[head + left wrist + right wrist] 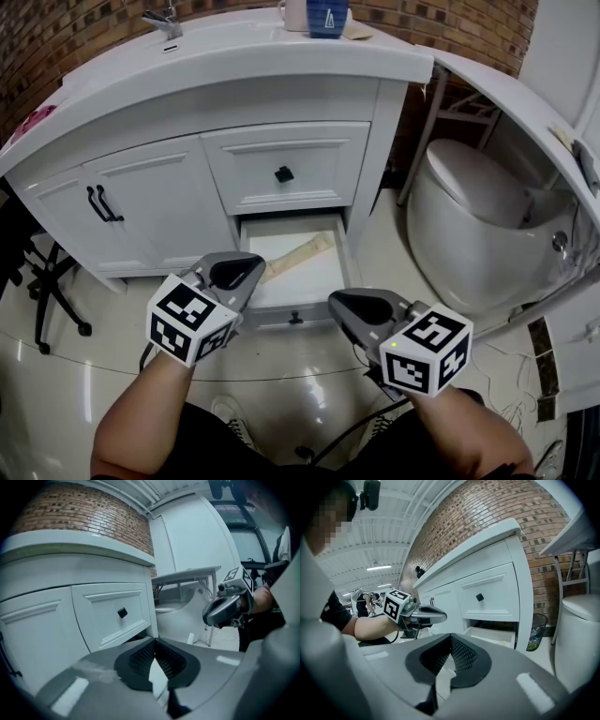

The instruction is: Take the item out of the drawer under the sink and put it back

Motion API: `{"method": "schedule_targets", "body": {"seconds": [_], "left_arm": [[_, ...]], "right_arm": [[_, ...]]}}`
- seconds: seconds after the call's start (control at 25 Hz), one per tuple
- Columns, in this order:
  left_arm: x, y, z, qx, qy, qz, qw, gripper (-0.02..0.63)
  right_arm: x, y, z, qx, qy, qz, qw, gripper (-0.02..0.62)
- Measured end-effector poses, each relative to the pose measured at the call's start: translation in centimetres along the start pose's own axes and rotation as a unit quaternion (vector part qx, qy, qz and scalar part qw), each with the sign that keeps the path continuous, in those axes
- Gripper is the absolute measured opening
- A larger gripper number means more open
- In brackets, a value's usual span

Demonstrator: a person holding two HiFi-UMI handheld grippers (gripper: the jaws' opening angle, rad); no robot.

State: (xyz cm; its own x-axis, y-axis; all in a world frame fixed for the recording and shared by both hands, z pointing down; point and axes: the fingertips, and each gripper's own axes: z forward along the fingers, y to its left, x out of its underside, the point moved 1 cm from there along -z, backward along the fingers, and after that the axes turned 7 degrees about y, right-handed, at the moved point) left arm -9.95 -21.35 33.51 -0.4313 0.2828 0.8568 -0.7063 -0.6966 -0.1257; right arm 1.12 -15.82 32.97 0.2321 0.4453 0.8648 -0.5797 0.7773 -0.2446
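The bottom drawer (330,272) of the white sink cabinet stands pulled out, and a long beige item (302,253) lies slantwise inside it. My left gripper (253,270) hovers over the drawer's front left corner, shut with nothing in it. My right gripper (337,302) hangs just off the front right corner, also shut and empty. In the left gripper view the jaws (154,642) meet at their tips, with the right gripper (226,609) beyond them. The right gripper view shows its jaws (451,637) closed, the left gripper (425,615) beyond, and the open drawer (494,637).
A closed upper drawer with a black knob (284,173) sits above the open one, and cabinet doors with black handles (103,203) are at the left. A white toilet (469,225) stands at the right. Cups (319,16) rest on the counter. A chair base (47,309) is at the left.
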Motion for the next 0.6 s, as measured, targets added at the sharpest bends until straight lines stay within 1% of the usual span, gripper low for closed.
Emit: {"method": "schedule_targets", "body": {"seconds": [0.2,0.32,0.44,0.6], "left_arm": [[0.0,1.5,2.2,0.011,0.031,0.001,0.9995,0.034],[-0.2,2.3,3.9,0.008,0.051,0.033,0.9981,0.034],[0.6,3.5,6.3,0.005,0.093,0.076,0.9928,0.034],[2.6,3.4,10.1,0.037,0.143,0.102,0.9837,0.038]], "right_arm": [[0.4,-0.6,0.6,-0.001,0.008,0.003,1.0,0.003],[0.5,-0.9,0.8,-0.002,0.01,0.007,1.0,0.003],[0.3,-1.0,0.8,-0.008,0.007,0.017,1.0,0.003],[0.4,-0.9,1.0,-0.019,0.009,0.021,1.0,0.003]]}}
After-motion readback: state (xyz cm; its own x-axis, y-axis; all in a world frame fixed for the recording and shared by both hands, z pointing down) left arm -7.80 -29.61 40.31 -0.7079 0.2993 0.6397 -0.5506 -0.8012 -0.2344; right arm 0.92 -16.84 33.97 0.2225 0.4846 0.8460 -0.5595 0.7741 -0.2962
